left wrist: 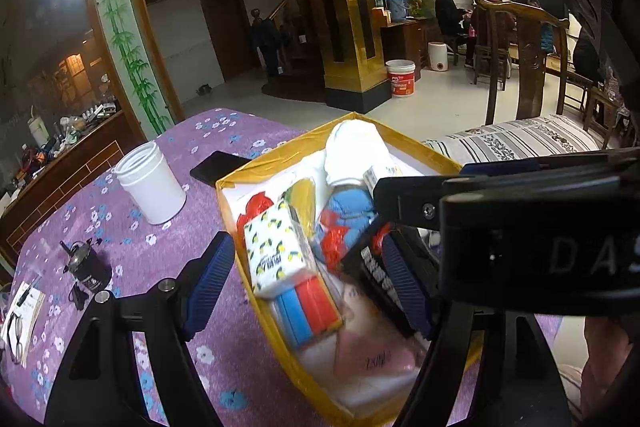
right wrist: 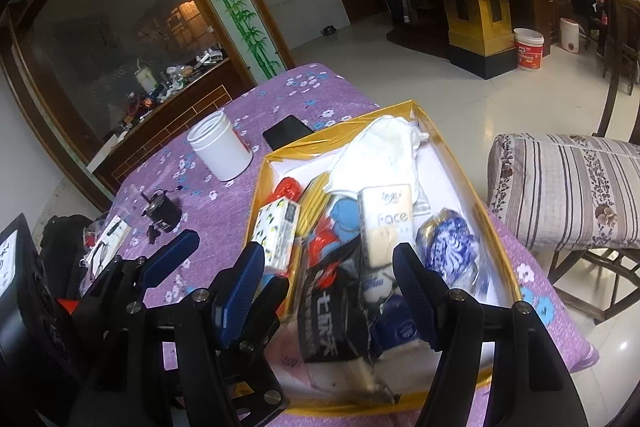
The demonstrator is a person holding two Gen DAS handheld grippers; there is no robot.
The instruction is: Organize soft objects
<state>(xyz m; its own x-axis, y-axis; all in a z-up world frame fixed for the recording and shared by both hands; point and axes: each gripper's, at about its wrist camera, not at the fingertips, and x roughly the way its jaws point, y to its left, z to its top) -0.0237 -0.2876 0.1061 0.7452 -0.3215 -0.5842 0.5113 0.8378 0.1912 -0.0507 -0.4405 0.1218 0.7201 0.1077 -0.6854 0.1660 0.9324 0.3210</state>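
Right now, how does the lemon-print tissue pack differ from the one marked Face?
The lemon-print tissue pack is white with yellow lemons; the Face tissue pack is plain cream with lettering. The lemon-print tissue pack sits by the box's left wall, the Face tissue pack nearer the middle. Both lie in the yellow-rimmed box.

On the purple cloth (left wrist: 168, 259) — a white jar (left wrist: 151, 183), black phone (left wrist: 218, 167), small motor (left wrist: 86, 265).

We look down from each wrist, close above the yellow box (left wrist: 240, 187) (right wrist: 260, 179). Both views face the room and share the purple tablecloth (left wrist: 168, 267) (right wrist: 224, 211) and white jar (left wrist: 150, 183) (right wrist: 220, 149).
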